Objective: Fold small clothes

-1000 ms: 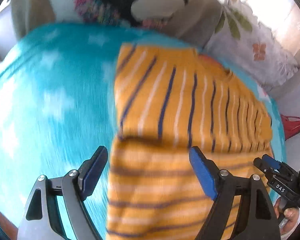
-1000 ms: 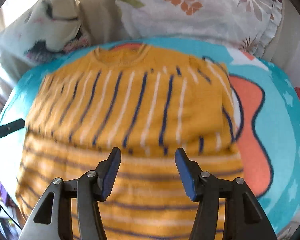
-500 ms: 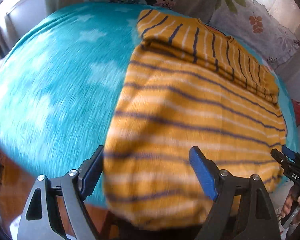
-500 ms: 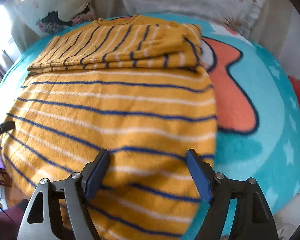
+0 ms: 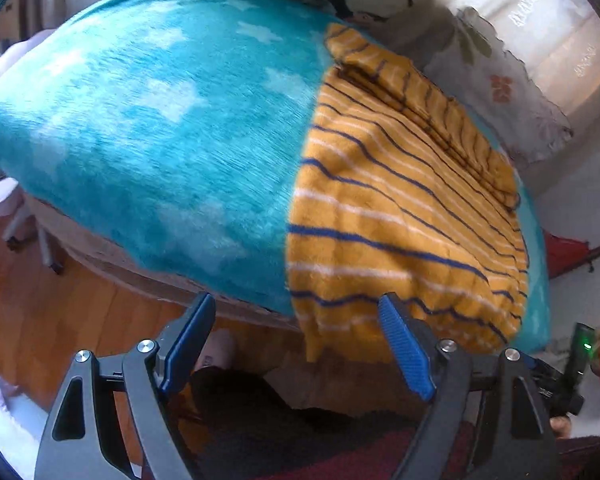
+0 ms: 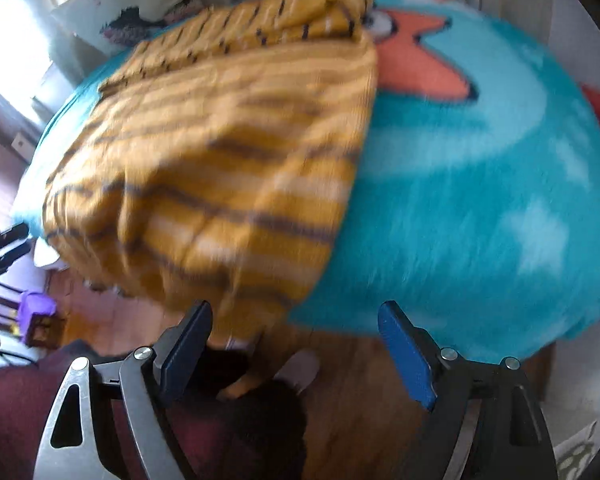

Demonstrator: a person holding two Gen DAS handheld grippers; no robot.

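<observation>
Striped yellow top [image 5: 400,208] lying folded on a teal blanket [image 5: 160,128], its near hem hanging over the bed edge, left gripper [image 5: 300,344] hovering with fingers spread and gripping nothing, right gripper [image 6: 296,344] opening its jaws, nothing between them, wood floor [image 5: 40,300] showing below

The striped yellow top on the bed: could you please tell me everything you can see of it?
The striped yellow top is a soft, fuzzy knit in mustard yellow with thin navy and white stripes. It lies on the turquoise star-print blanket, with a narrower folded band lying across its far end, toward the pillows. Its near edge droops over the side of the bed. Neither tool touches it: the left tool and the right tool are near that hanging edge, the right one's jaws opening with nothing between them.
</observation>
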